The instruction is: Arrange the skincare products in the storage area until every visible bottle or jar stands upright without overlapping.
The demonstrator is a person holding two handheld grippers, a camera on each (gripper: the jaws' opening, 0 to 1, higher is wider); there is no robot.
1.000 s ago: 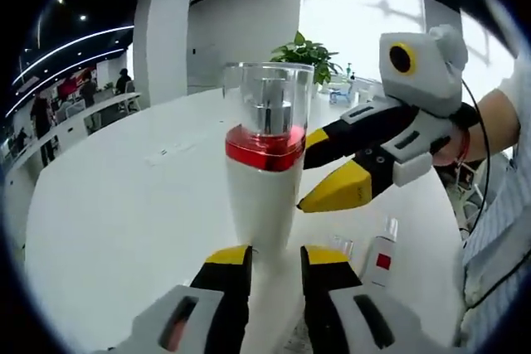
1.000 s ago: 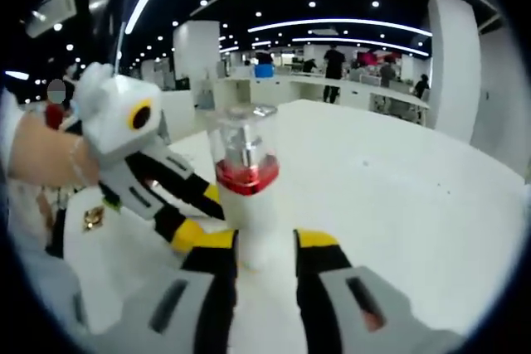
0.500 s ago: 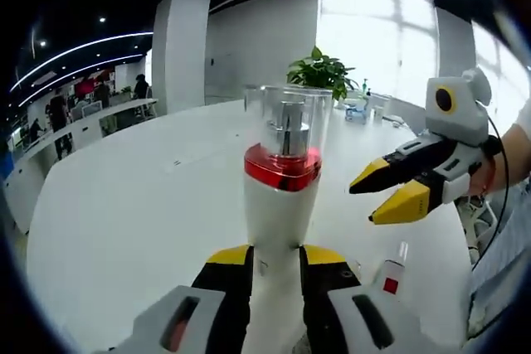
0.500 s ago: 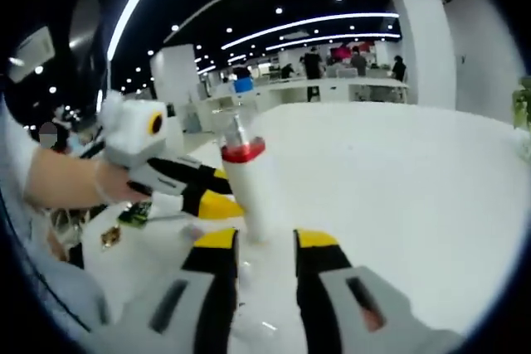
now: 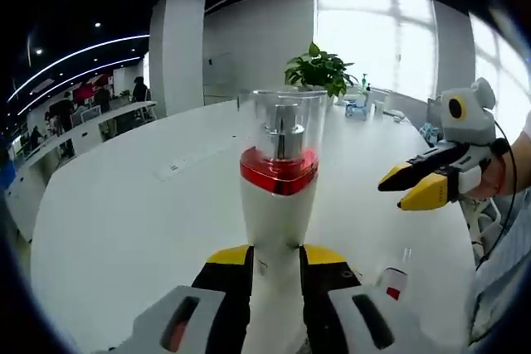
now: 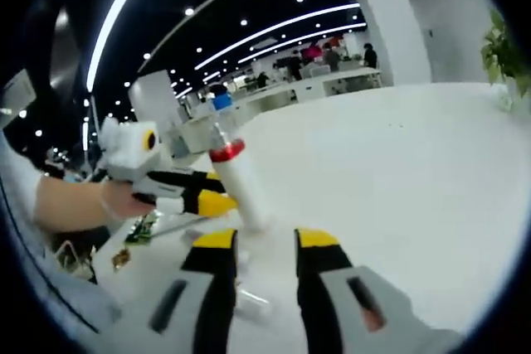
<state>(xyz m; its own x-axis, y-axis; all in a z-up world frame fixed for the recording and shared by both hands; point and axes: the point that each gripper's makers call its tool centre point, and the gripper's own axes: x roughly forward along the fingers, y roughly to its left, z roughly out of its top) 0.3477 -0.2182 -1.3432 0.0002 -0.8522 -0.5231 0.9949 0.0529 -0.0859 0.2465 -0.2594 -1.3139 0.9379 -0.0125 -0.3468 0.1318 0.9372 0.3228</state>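
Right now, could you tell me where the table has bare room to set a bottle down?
The table lies bare on the left side of the pump bottle in the left gripper view, and beyond it toward the plant. It is crowded by the left gripper, where a small red-labelled bottle lies, with the right gripper hovering above.

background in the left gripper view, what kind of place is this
Probably an open-plan office: a large white table, rows of desks with people at them, ceiling strip lights and a potted plant.
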